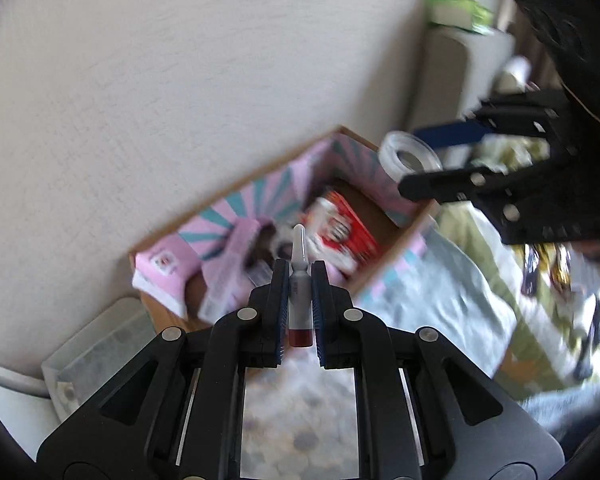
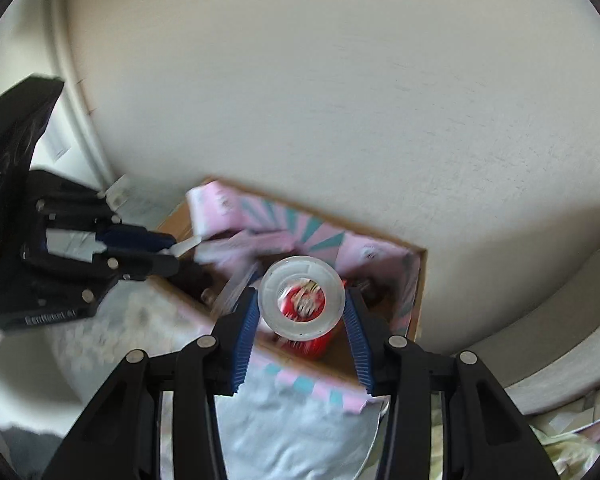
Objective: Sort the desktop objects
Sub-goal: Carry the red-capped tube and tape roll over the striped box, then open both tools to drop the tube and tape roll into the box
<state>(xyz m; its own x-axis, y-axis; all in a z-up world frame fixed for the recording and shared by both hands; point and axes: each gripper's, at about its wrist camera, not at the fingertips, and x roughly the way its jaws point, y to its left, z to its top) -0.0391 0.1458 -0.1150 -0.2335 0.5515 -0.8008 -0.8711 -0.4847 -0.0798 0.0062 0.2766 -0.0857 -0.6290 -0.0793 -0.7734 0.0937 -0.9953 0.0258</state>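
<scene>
My left gripper (image 1: 300, 268) is shut on a small grey glue tube (image 1: 299, 300) with a white nozzle and dark red base, held above the near edge of a pink and teal cardboard box (image 1: 256, 196). My right gripper (image 2: 302, 300) is shut on a clear tape roll (image 2: 302, 298), held over the same box (image 2: 324, 236). The right gripper with the tape roll (image 1: 410, 158) shows at the right in the left wrist view. The left gripper (image 2: 172, 254) shows at the left in the right wrist view. A red packet (image 1: 340, 228) lies inside the box.
The box stands against a white wall (image 1: 160, 80). A pale blue cloth (image 1: 440, 292) covers the surface in front of it. A clear plastic container (image 1: 96, 352) sits left of the box. Mixed clutter (image 1: 560, 280) lies at the right.
</scene>
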